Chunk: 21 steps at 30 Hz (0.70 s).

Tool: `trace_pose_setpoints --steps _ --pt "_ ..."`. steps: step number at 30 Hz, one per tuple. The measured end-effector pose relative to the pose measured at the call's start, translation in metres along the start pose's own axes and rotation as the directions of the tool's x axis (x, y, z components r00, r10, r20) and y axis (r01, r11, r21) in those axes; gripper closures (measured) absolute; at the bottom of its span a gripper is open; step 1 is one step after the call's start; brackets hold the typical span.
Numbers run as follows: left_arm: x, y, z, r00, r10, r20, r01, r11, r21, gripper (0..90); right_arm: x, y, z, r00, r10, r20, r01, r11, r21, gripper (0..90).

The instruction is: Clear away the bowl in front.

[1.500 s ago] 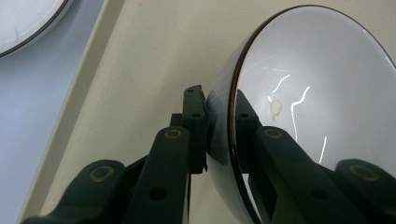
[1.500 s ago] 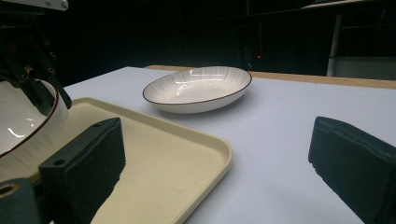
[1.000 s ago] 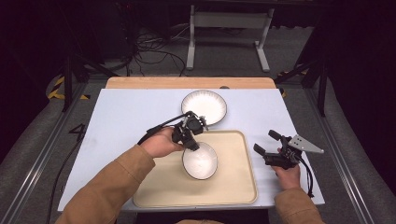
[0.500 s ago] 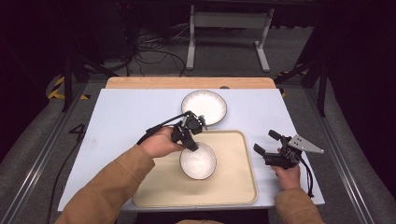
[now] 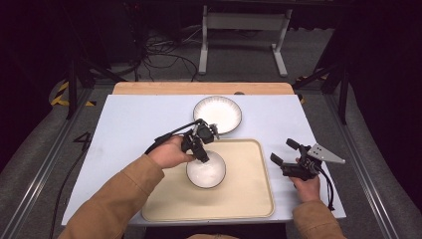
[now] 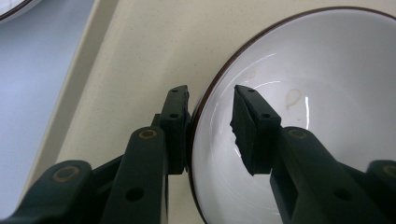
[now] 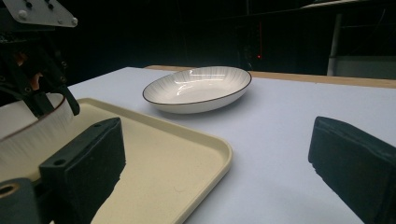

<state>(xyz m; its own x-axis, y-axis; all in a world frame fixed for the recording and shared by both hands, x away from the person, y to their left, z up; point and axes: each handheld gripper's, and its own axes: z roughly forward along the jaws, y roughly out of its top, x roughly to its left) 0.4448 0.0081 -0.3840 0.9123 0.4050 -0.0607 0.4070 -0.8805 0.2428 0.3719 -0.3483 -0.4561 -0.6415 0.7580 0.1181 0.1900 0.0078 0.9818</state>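
Left hand (image 5: 171, 152) comes in from bottom left in a tan sleeve (image 5: 119, 199), holding the left gripper (image 5: 203, 155) over the rim of the white bowl (image 5: 206, 172). Bowl sits in the cream tray (image 5: 249, 199), toward the tray's far left part, upright, dark thin rim line. In the left gripper view the gripper (image 6: 211, 109) straddles the bowl (image 6: 317, 93) rim: one jaw outside the wall, just against it or nearly, the other jaw inside the bowl with a clear gap to the wall. Jaws have just been opening, rim between them, pads not clamping it now, so a narrow-open stance, bowl resting on the tray (image 6: 135, 56). Cable trails from this gripper back toward the left over the blue-white table (image 5: 124, 124).

Beyond the tray, near its far edge, a white oval plate (image 5: 217, 114) with ribbed inside and dark rim lies on the table, apart from the tray. Right gripper view shows the same plate (image 7: 198, 88) past the tray's rounded corner (image 7: 205, 144).

Right side: right hand (image 5: 304, 185) holds the right gripper (image 5: 286, 152) just off the tray's right edge, above bare table, grey three-cornered plate on top. Its jaws stand wide apart, nothing between them; the right gripper view (image 7: 215, 154) shows table and tray edge in the gap
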Motion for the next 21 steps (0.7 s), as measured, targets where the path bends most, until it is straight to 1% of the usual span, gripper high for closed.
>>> trace_pose_setpoints --steps 2,4,5,6,7,9,11,13,15,16,17,18,19,21 --pt "0.001 0.000 0.000 1.0000 -0.006 0.000 0.006 1.0000 0.002 65.6 0.000 0.000 0.000 1.0000 0.001 0.000 -0.001 1.000 -0.001 4.2" --pt "0.001 -0.001 -0.001 0.9999 -0.009 0.004 0.009 0.9999 -0.008 64.9 0.000 0.000 0.000 1.0000 0.002 0.001 -0.002 1.000 -0.001 4.2" --pt "0.001 -0.002 -0.002 1.0000 -0.006 0.002 0.006 0.9998 -0.017 63.8 0.000 0.000 0.000 1.0000 0.003 0.000 -0.003 1.000 -0.002 4.2" --pt "0.001 -0.003 -0.003 0.9999 -0.015 0.006 0.016 0.9994 -0.032 62.3 0.000 0.000 0.000 1.0000 0.002 -0.001 -0.002 1.000 -0.001 4.2" --pt "0.001 -0.003 -0.004 0.9999 -0.015 0.004 0.015 0.9991 -0.041 61.0 -0.001 0.000 0.000 1.0000 0.002 -0.001 -0.002 1.000 0.000 4.1" --pt "0.001 -0.005 -0.008 1.0000 -0.003 -0.004 0.003 0.9983 -0.058 59.4 -0.001 0.000 0.000 1.0000 0.002 -0.002 -0.002 1.000 0.000 4.2" --pt "0.001 -0.008 -0.011 0.9999 -0.005 -0.011 0.004 0.9958 -0.092 56.2 -0.001 0.000 0.000 1.0000 0.005 -0.003 -0.005 1.000 -0.001 4.1" --pt "0.000 -0.010 -0.014 0.9999 0.000 -0.014 -0.002 0.9954 -0.096 54.9 -0.001 0.000 0.000 1.0000 0.005 -0.003 -0.005 1.000 -0.001 4.1" --pt "-0.001 -0.015 -0.020 0.9997 0.001 -0.023 -0.004 0.9906 -0.137 52.4 -0.001 0.000 0.000 1.0000 0.001 -0.005 -0.001 1.000 0.001 4.1" --pt "-0.001 -0.015 -0.020 0.9997 0.001 -0.023 -0.004 0.9906 -0.137 51.8 0.000 0.000 0.000 1.0000 -0.002 -0.006 0.002 1.000 0.002 4.1" --pt "-0.001 -0.018 -0.023 0.9998 -0.001 -0.018 -0.002 0.9881 -0.154 50.8 0.000 0.000 0.000 1.0000 -0.004 -0.005 0.004 1.000 0.004 4.1" --pt "-0.001 -0.022 -0.027 0.9998 -0.001 -0.020 -0.003 0.9839 -0.179 50.3 0.000 0.000 0.000 0.9999 -0.009 -0.005 0.009 1.000 0.005 4.0" --pt "-0.001 -0.022 -0.027 0.9998 -0.001 -0.020 -0.003 0.9839 -0.179 49.8 0.000 0.000 0.000 0.9999 -0.009 -0.005 0.009 1.000 0.005 4.0" --pt "-0.002 -0.026 -0.031 0.9996 -0.005 -0.027 0.000 0.9791 -0.203 49.5 0.001 0.000 0.000 0.9999 -0.016 -0.006 0.016 1.000 0.004 3.9"
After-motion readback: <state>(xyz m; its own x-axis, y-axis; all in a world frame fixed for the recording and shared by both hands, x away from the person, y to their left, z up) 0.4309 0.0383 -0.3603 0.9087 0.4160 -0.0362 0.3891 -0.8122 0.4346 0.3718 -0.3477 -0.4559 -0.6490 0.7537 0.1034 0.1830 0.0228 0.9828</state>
